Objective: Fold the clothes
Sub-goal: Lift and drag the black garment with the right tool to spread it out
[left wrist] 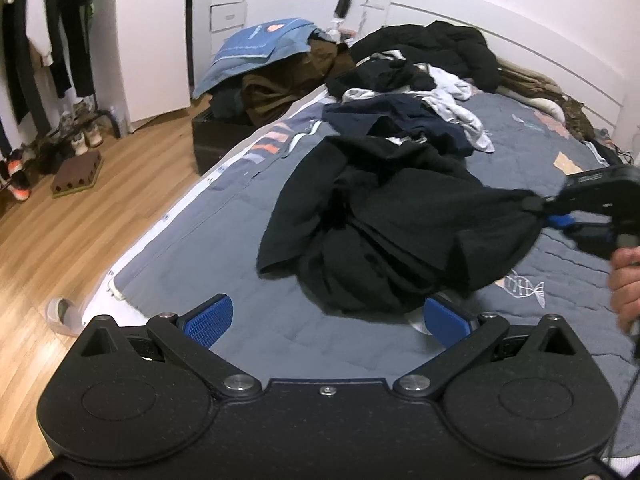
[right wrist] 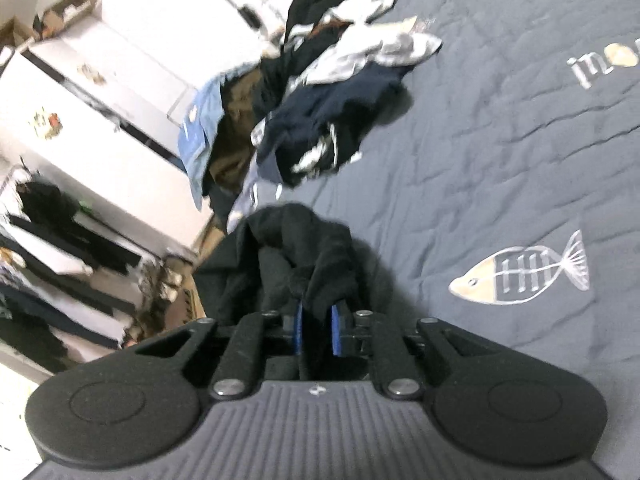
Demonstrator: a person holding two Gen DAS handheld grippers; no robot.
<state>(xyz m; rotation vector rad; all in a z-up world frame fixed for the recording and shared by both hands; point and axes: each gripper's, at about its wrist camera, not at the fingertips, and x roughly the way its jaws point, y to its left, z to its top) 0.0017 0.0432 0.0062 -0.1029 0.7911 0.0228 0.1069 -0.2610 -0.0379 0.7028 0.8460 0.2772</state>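
The bed, spread with a grey quilt stitched with fish-skeleton figures, carries everything here: a long heap of unsorted clothes runs along it toward the headboard, dark and white pieces tangled together, and nearer the foot lies a crumpled black garment, apart from the heap and bunched into thick folds. This garment is the piece in hand, and the step looks like the very start of its fold, pulling it out of its lump so it can be laid flat. The right claw is pressed together on a gathered edge of the black cloth, the fabric pinched between its blue pads; in the left wrist view that edge is drawn taut out to the right, clear of the quilt, while the rest of the garment sags on the bed. The left claw hangs spread wide just short of the garment's near edge, gripping nothing. The next move likely calls for the left claw to close on a second edge or corner, so the two can stretch the cloth open and smooth it down on bare quilt.
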